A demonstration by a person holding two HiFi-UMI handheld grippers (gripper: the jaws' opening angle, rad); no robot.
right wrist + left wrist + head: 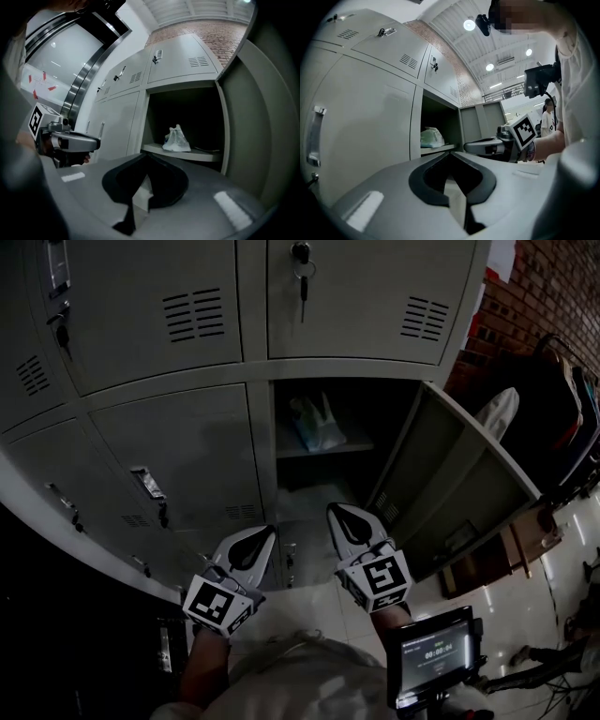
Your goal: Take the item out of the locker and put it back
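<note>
Centrally, a crumpled whitish plastic bag [314, 423] sits on the shelf of the open grey metal locker [441, 474]; probably light, soft, slippery, so pinch its gathered top. Below, the left gripper [265, 534] and right gripper [336, 512] have jaws together, empty.

We're in a locker area of a big hall: a bank of grey steel lockers [159, 446] fills the left and top of the head view. There are vent slots [192, 315] in the doors, a key [302, 277] hanging at top centre, and 1 door [445, 474] swung open at right. Brick wall [548, 287] upper right, glossy floor tiles [309, 606] below. In the left gripper view, round lamps [469, 24] on a high ribbed ceiling [506, 42].
</note>
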